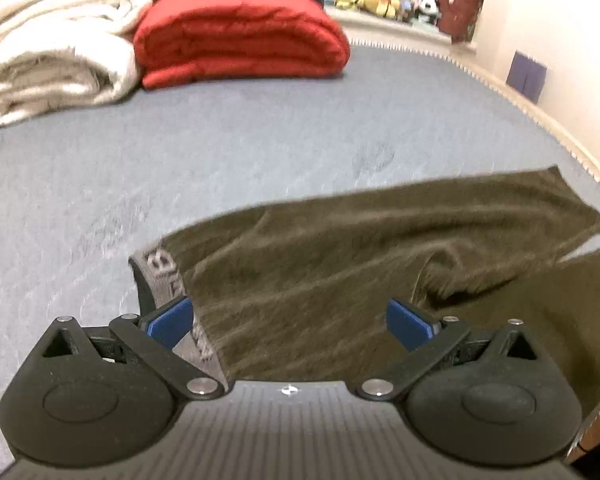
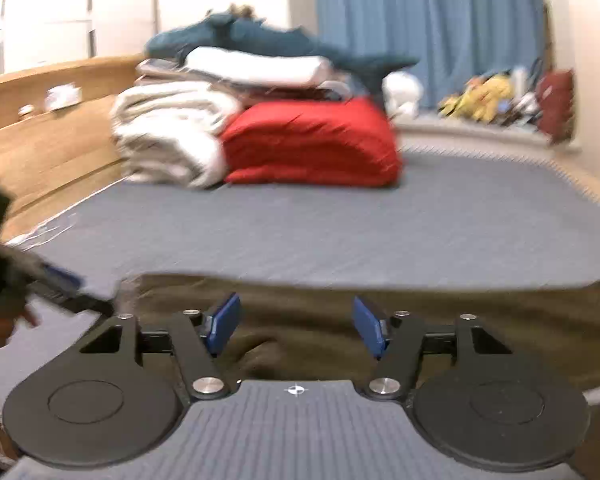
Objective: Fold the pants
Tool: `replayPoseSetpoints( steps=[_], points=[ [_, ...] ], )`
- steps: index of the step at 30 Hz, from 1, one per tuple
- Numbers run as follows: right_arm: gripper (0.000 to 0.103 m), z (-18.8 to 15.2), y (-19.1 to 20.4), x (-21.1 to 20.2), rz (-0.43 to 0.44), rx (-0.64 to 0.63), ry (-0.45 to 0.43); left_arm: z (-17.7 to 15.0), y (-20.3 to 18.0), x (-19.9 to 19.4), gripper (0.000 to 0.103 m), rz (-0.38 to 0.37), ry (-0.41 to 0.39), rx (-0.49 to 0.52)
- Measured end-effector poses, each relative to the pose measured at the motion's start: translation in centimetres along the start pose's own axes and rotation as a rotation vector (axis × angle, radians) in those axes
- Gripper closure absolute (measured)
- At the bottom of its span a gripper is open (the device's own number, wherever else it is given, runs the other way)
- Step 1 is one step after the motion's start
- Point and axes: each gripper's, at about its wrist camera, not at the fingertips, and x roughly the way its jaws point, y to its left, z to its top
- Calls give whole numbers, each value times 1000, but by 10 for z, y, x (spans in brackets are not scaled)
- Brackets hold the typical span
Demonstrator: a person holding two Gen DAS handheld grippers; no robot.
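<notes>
On the blue-grey bed (image 1: pixel 260 152), the brown pants (image 1: pixel 340 264) lie flat at about 5 o'clock in the left wrist view, close to the near edge. The left tongs (image 1: pixel 290 322) are spread wide just above the cloth and hold nothing. The right tongs (image 2: pixel 296 326) stand part open over the pants (image 2: pixel 420 320) and hold nothing too; their blue pads (image 2: pixel 222 326) do not press the cloth.

What could go wrong: both tongs are let go, so a fold that is not pressed down may spring open. A bump of cloth sits in the middle, at about 4 o'clock, and it could make the next fold crooked. The pants sit near the bed's edge, so a careless tug might drag them off. A grab that takes only the top layer would pull the layers apart.

The pants run long from 8 o'clock to 2 o'clock in the left wrist view. The grey waistband (image 1: pixel 164 276) is at the 8 o'clock end, and the leg end (image 1: pixel 560 200) points toward 2 o'clock, near the bed's far side.

A red blanket (image 1: pixel 240 36) and a white one (image 1: pixel 56 44) sit well apart at 11 o'clock.
</notes>
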Motion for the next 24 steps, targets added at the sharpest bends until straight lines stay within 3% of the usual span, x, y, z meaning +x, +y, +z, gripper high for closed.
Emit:
replayPoseSetpoints(
  steps=[3, 6, 8, 10, 16, 24],
  points=[
    [33, 11, -34, -1, -91, 22, -44, 2, -12, -2, 0, 0, -50, 15],
    [32, 1, -69, 3, -164, 134, -59, 0, -30, 5, 2, 55, -67, 104],
    [32, -9, -89, 11, -188, 224, -9, -4, -39, 11, 13, 76, -81, 146],
    [32, -18, -106, 19, -190, 291, 47, -5, -45, 20, 35, 72, -79, 162],
    [32, -30, -123, 29, -218, 316, 80, -2, -51, 37, 82, -46, -110, 124],
    [30, -33, -122, 16, -204, 294, 73, 4, -66, 59, 96, -82, -99, 140]
  ],
)
